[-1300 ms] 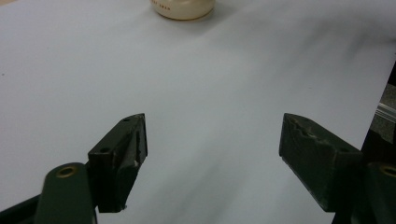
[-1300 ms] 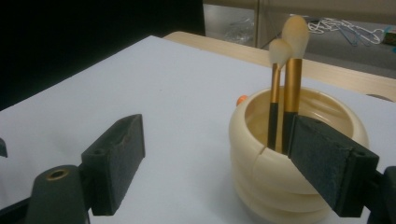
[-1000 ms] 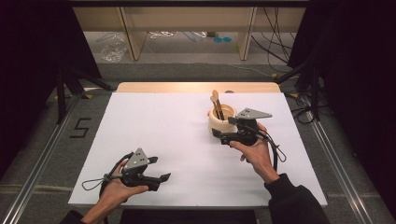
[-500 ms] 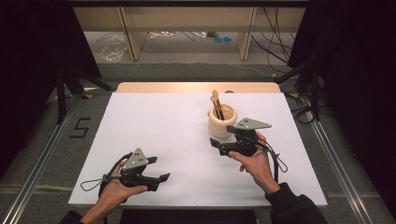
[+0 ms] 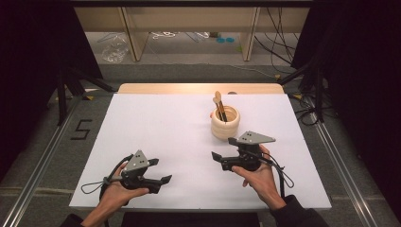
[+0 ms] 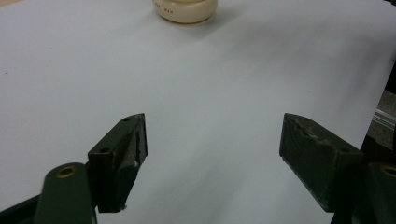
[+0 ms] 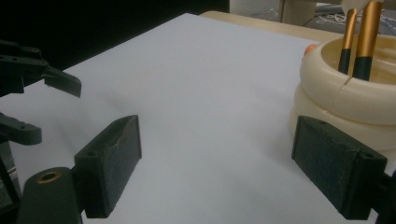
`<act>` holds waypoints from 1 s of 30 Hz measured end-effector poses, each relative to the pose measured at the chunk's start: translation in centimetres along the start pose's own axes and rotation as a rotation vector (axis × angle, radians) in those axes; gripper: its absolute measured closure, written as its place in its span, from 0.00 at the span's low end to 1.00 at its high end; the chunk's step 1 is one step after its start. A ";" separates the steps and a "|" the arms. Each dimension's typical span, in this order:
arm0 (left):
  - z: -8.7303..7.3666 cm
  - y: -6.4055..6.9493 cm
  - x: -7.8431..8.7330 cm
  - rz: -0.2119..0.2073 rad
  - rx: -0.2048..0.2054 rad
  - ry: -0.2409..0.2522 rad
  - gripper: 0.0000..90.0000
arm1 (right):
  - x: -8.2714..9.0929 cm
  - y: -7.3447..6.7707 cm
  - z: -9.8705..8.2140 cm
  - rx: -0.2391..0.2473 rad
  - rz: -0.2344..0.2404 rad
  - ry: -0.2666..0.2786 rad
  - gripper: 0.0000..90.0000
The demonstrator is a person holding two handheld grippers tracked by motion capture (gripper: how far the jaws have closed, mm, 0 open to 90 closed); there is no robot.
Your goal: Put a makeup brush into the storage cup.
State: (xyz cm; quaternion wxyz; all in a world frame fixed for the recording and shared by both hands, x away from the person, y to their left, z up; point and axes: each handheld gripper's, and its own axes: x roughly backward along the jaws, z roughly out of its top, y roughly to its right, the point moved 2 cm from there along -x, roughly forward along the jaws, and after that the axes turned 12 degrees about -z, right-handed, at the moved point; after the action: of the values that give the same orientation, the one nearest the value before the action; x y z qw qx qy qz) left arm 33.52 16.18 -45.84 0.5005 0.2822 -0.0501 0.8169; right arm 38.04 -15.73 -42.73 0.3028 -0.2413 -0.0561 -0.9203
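A cream ridged cup (image 5: 225, 124) stands right of centre on the white table top (image 5: 161, 123), with two gold-handled brushes (image 5: 219, 105) leaning in it. My right gripper (image 5: 223, 148) is held just in front of the cup, apart from it, open and empty. In the right gripper view the cup (image 7: 345, 102) and brushes (image 7: 362, 37) sit beyond the right jaw of my right gripper (image 7: 217, 163). My left gripper (image 5: 161, 171) rests near the front left edge, open and empty. The left gripper view has my left gripper (image 6: 212, 149) wide apart, with the cup (image 6: 185, 8) far ahead.
A wooden strip (image 5: 198, 88) runs along the table's far edge. Metal rails (image 5: 42, 161) flank the table on the floor, with a taped "5" (image 5: 81, 128) at the left. Cables (image 5: 283, 47) and shelf legs (image 5: 135, 40) lie beyond. My left gripper (image 7: 32, 74) appears at the right gripper view's left.
My right gripper has drawn back from beside the cup toward the front edge, its jaws staying apart. The cup stayed in place. The left gripper has barely shifted.
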 end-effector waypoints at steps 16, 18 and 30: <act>0.0 0.0 0.0 0.001 0.011 0.010 0.26 | 1.4 -0.8 -2.1 -0.005 0.005 -0.018 0.18; 0.0 0.0 0.0 0.006 0.007 0.010 0.26 | 1.6 -0.8 -2.3 -0.011 0.009 -0.018 0.18; 0.0 0.0 -0.1 0.006 0.013 -0.001 0.26 | 1.8 -0.8 -2.8 -0.010 0.004 -0.014 0.18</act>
State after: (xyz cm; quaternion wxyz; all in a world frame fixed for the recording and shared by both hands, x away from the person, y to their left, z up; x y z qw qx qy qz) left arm 33.54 16.14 -45.87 0.4963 0.2856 -0.0459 0.8186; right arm 35.21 -16.76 -44.27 0.3032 -0.2491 -0.0532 -0.9183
